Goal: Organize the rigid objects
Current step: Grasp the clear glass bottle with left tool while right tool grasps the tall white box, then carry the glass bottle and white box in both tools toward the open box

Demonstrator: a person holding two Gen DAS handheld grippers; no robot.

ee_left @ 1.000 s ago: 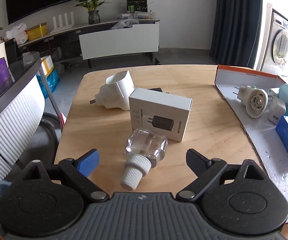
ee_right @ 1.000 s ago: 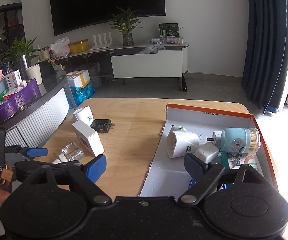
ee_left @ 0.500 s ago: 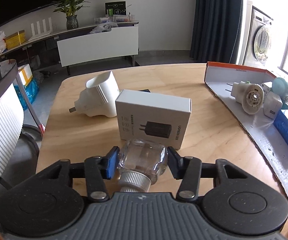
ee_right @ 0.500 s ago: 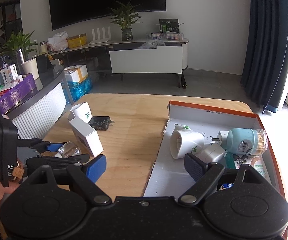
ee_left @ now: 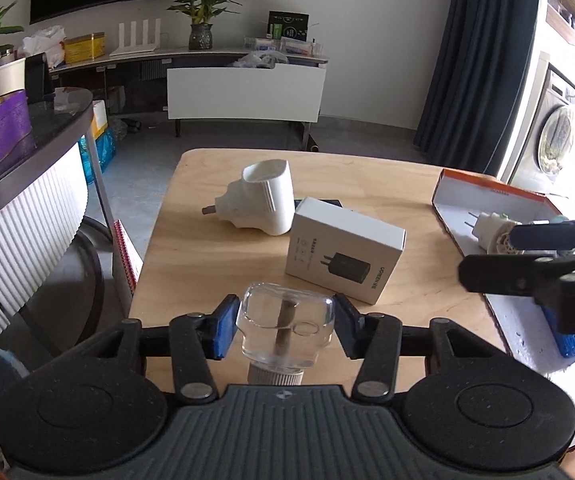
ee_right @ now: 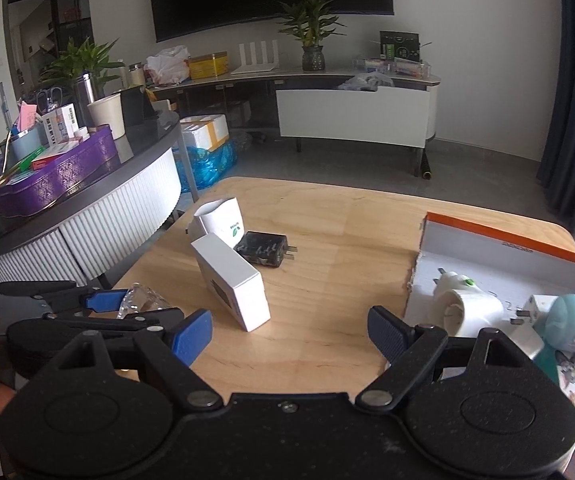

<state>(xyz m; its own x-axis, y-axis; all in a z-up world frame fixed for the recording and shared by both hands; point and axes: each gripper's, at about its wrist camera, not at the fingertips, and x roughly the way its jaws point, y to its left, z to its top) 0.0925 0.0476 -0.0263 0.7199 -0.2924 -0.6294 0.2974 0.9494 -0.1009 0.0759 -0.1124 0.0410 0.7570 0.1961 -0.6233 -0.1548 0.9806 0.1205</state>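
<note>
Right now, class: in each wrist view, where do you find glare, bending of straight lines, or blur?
Left wrist view: window glare whitens the right edge beside the orange-rimmed box; the curtain bows; the clear bottle in the left tongs stays sharp. Right wrist view: dimmer, even light; the TV edge curves; the right tongs are sharp.

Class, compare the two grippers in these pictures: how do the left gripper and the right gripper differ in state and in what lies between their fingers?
The left gripper is closed on the clear bottle, pads pressing its sides; the right gripper stands wide open with nothing between its fingers. The left one holds its load over the wooden table near the white box; the right one sits over the table beside the orange-rimmed tray. Both have black frames and blue pads.
</note>
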